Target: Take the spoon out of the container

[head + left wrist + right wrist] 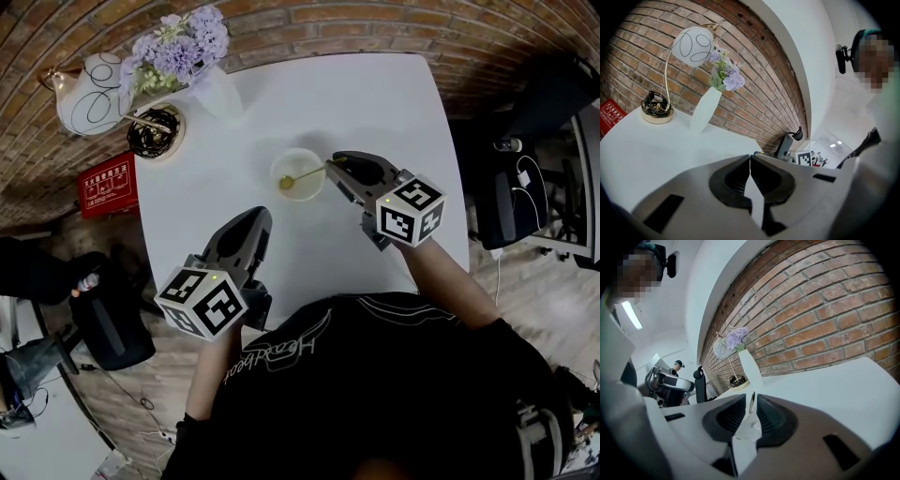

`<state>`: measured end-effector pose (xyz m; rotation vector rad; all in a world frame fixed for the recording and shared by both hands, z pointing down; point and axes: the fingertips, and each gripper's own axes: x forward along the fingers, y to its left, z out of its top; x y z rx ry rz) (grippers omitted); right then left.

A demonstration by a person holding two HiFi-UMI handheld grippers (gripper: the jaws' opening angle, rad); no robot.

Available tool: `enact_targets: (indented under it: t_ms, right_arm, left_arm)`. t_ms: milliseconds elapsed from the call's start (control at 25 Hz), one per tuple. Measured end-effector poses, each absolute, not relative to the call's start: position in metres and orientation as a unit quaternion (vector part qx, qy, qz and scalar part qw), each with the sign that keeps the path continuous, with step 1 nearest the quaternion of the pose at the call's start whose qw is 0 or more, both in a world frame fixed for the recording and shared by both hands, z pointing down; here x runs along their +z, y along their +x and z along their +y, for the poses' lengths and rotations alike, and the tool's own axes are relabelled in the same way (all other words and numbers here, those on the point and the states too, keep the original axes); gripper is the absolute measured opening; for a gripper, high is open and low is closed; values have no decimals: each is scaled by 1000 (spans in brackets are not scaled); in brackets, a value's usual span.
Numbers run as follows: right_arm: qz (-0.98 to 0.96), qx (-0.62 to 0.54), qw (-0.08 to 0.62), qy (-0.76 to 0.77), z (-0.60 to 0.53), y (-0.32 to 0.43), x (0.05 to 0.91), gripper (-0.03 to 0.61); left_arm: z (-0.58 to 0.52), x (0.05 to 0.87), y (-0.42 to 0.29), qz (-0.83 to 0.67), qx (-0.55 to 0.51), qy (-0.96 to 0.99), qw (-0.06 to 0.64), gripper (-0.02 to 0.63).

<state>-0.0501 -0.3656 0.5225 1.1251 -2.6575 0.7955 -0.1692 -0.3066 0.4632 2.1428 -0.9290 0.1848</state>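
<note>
A white vase [217,91] of purple flowers [183,42] stands beside a lamp [92,94].

We get bright, even indoor light; the white bench [375,103] glares nearly featureless, with only soft shadows. A ceiling strip light [632,315] glows in the right gripper view. All 3 views bow strongly, darkening at the corners.

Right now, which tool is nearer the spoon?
Right. The right tool is at the handle end of the spoon, jaws closing around it; the left tool is over the near side of the table, well clear.
</note>
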Motion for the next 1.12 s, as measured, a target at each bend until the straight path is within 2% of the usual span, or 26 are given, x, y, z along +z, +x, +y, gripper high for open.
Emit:
enact_targets:
  t_ms: [80,160,840,1120]
  right_arm:
    - [-885,264,74,377,-366,-50,522,16]
    - [-883,266,73,379,-366,-51,521,8]
    - [-878,256,69,398,-363,-55,508,0]
    - [-876,254,48,408,-354,-53,491,0]
  left_arm:
    - [-307,464,-170,-366,72,842,390,6]
    - [-306,464,-171,-366,71,841,392,6]
    - [-293,466,-175,-375,76,840,384,6]
    - [-279,455,-183,-381,69,839,381,6]
